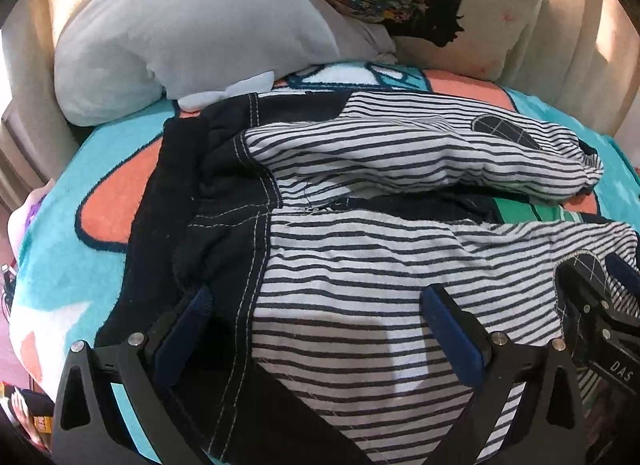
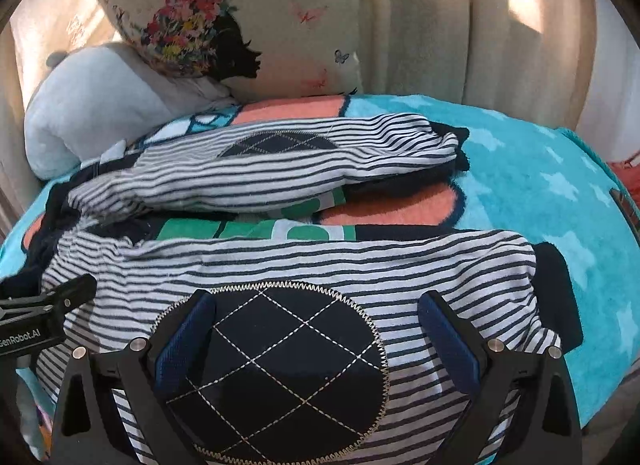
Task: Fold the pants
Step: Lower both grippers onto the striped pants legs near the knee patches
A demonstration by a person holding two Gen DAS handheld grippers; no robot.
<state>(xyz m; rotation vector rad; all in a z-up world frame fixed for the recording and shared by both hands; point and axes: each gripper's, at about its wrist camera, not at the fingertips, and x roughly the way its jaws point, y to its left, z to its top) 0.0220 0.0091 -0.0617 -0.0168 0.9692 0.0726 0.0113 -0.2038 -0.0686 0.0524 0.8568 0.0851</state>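
The striped pants [image 1: 360,265] with a dark navy waistband [image 1: 180,185] lie spread on the blanket, both legs stretched to the right. My left gripper [image 1: 316,305] is open, its blue pads straddling the near leg's top by the waistband. My right gripper [image 2: 316,305] is open over the near leg's navy knee patch [image 2: 280,365]. The far leg [image 2: 260,169] lies behind with its own knee patch [image 2: 276,145]. The right gripper also shows at the right edge of the left wrist view [image 1: 600,305], and the left gripper shows at the left edge of the right wrist view [image 2: 40,317].
A turquoise and coral blanket [image 2: 520,185] covers the bed. A grey plush pillow [image 1: 180,33] and a floral printed cushion [image 2: 240,25] lean against the cream curtain [image 2: 440,25] at the back.
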